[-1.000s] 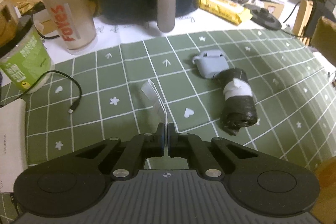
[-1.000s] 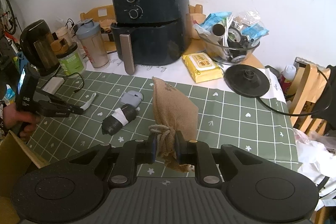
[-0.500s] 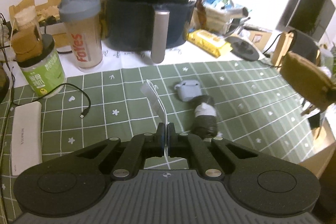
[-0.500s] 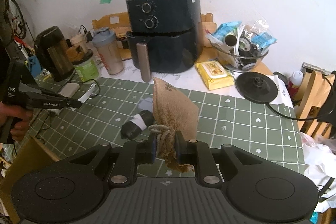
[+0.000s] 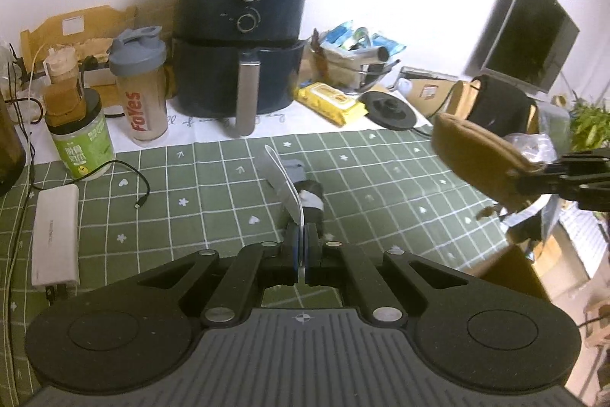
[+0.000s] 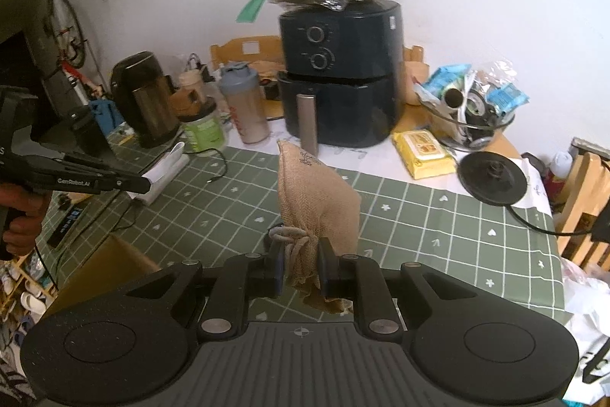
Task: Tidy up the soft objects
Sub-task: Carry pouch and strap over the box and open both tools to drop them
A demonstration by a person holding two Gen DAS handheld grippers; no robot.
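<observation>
Glass bowl [image 6: 472, 136] crammed with packets, burlap pouch [image 6: 316, 205] tied shut

Clear strip [image 5: 284, 184] in hand-held gripper [image 5: 301, 246]

Two grippers are in view: the left gripper [image 5: 301, 246] and the right gripper [image 6: 301, 267]. On the green tablecloth [image 5: 381, 178] lie one black roll [image 5: 314, 205], one grey case [image 5: 295, 170] and one white power bank [image 5: 55, 235]. Along its far edge stand one air fryer [image 5: 240, 52], one shaker bottle [image 5: 141, 90], one green tub [image 5: 82, 143] and one yellow wipes pack [image 5: 331, 102].
</observation>
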